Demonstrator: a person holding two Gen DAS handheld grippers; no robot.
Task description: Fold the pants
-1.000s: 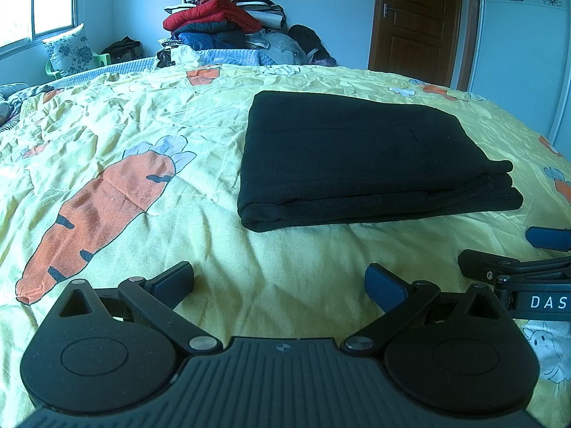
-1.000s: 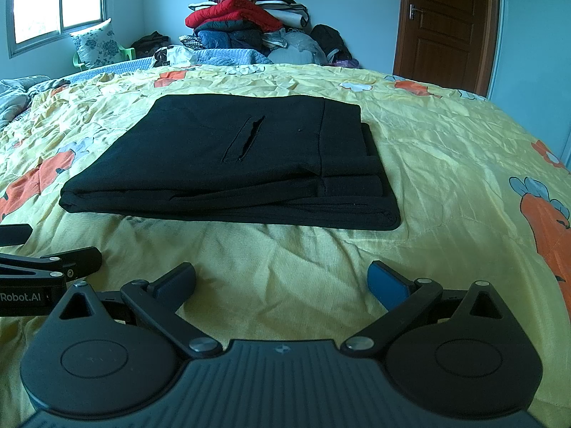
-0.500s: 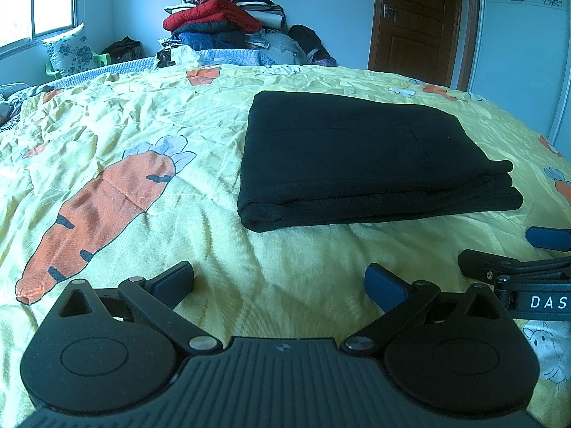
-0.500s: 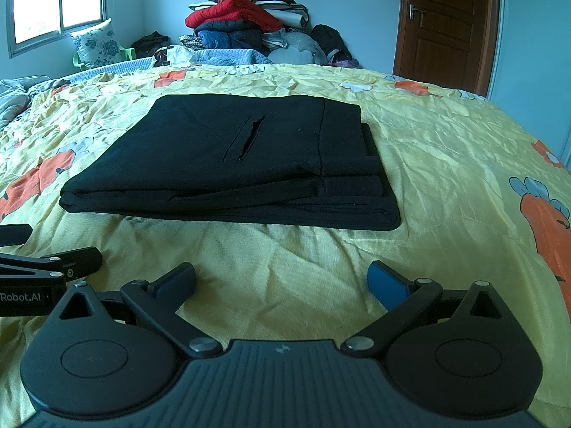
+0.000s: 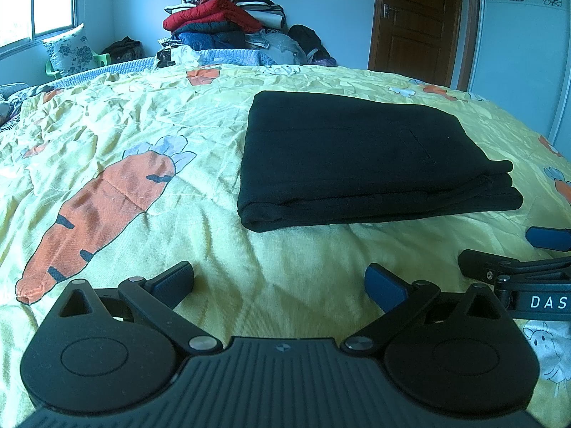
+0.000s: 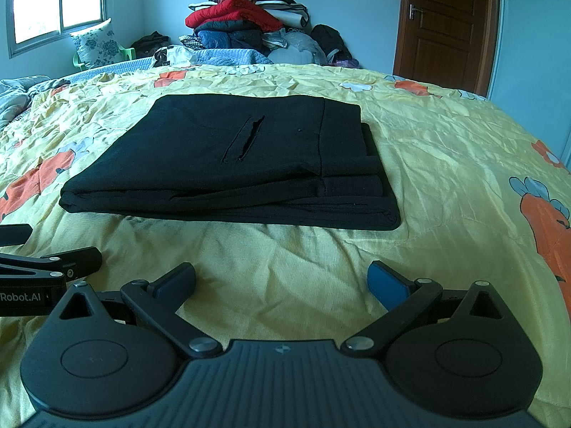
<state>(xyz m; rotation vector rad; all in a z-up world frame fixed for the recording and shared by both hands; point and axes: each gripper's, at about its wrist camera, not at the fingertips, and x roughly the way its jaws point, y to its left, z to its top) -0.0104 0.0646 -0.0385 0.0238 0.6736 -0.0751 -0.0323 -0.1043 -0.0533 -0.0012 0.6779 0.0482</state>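
Pants (image 5: 360,157) folded flat on the bed (image 5: 142,125).
Left tool (image 5: 280,281) and right tool (image 6: 282,280) sit near, both spread wide, gripping nothing.

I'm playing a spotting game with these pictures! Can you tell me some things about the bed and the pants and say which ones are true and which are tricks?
1. The black pants lie folded in a flat stack on the bed. True.
2. The left gripper is squeezing the pants. False: its jaws are wide open, short of the pants and touching none of the cloth.
3. The yellow bedsheet has carrot pictures on it. True.
4. The right gripper is shut. False: it is open and holds nothing.
5. The wooden door stands open. False: it is closed.
6. A red jacket sits in the clothes pile behind the bed. True.
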